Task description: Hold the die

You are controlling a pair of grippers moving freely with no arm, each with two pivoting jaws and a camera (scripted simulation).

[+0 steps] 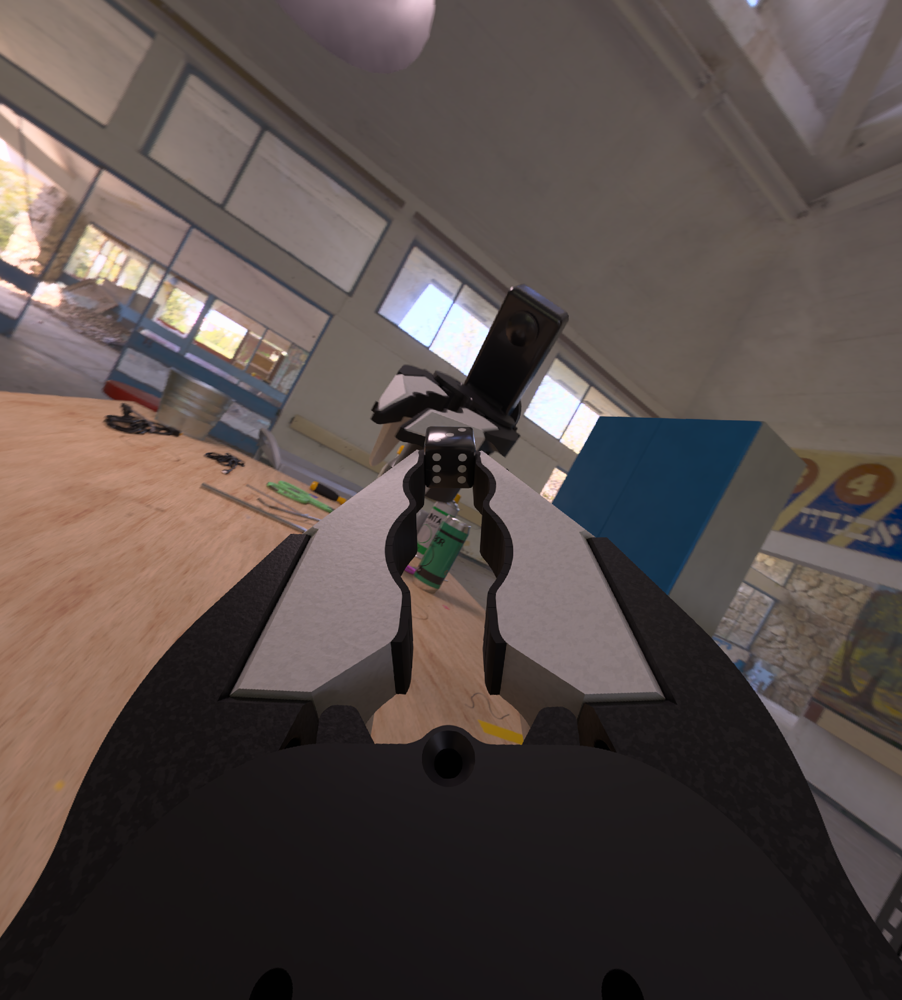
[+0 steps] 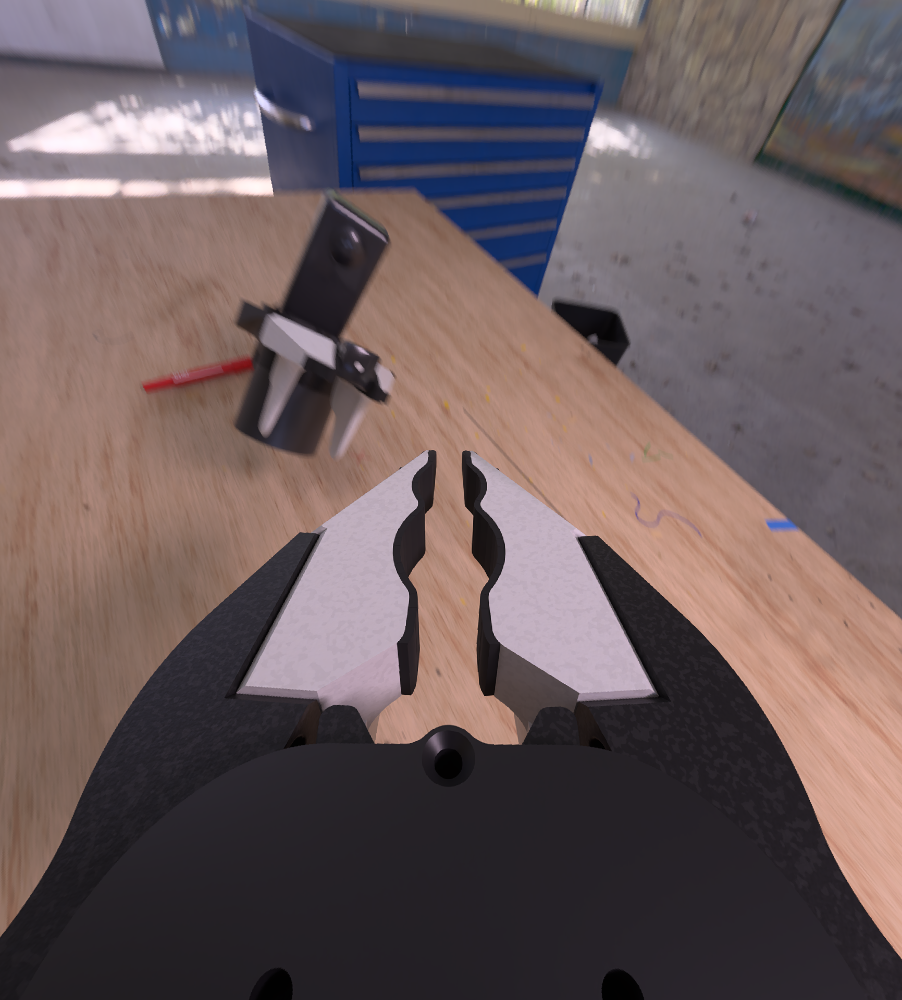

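A black die (image 1: pixel 449 464) with white pips is pinched between the fingertips of my left gripper (image 1: pixel 449 471), which holds it up in the air above the wooden table (image 1: pixel 59 568). My right gripper (image 2: pixel 448 461) hovers over the table (image 2: pixel 113 541) with its jaws nearly together, a narrow gap between them and nothing in it. The right gripper (image 1: pixel 438 403) also shows in the left wrist view, just behind the die. The left gripper (image 2: pixel 324 352) shows blurred in the right wrist view, with the dark die (image 2: pixel 357 361) at its tip.
Green spray cans (image 1: pixel 440 546), a green-handled tool (image 1: pixel 289 489), a metal bucket (image 1: pixel 191 403) and a blue cabinet (image 1: pixel 670 487) lie beyond the left gripper. A red marker (image 2: pixel 197 373) lies on the table. A blue drawer cabinet (image 2: pixel 465 151) and a black holder (image 2: pixel 595 327) stand past the table's edge.
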